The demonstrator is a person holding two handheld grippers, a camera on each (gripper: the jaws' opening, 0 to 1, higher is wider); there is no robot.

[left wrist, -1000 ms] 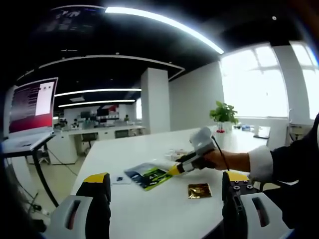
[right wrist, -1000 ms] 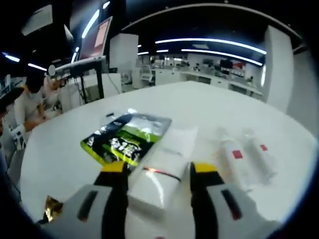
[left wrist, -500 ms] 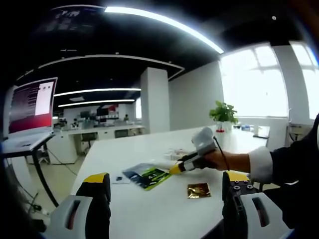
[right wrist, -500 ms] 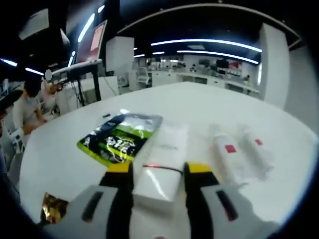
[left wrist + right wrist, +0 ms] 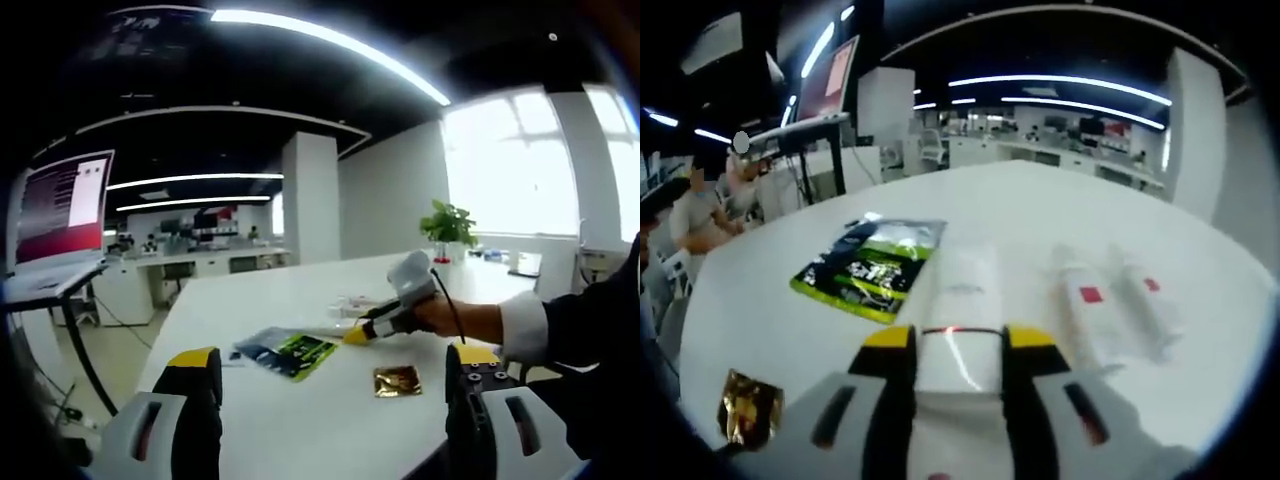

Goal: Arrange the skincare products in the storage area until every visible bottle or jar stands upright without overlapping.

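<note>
While the left gripper (image 5: 325,400) is hanging over the near edge of the white table (image 5: 300,420) with its jaws wide apart and nothing between them, the right gripper (image 5: 958,345) is clamping its jaws on a white tube (image 5: 960,300) lying flat. Green packet (image 5: 868,266) is sitting to its left, two white bottles (image 5: 1110,305) are lying just to its right.

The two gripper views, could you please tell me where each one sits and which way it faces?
Left gripper view: rides the left gripper, held back from the white table, facing the right gripper in the person's hand.
Right gripper view: rides the right gripper, low over the table, jaws on a white tube.
Shared: green packet, gold wrapper.
</note>
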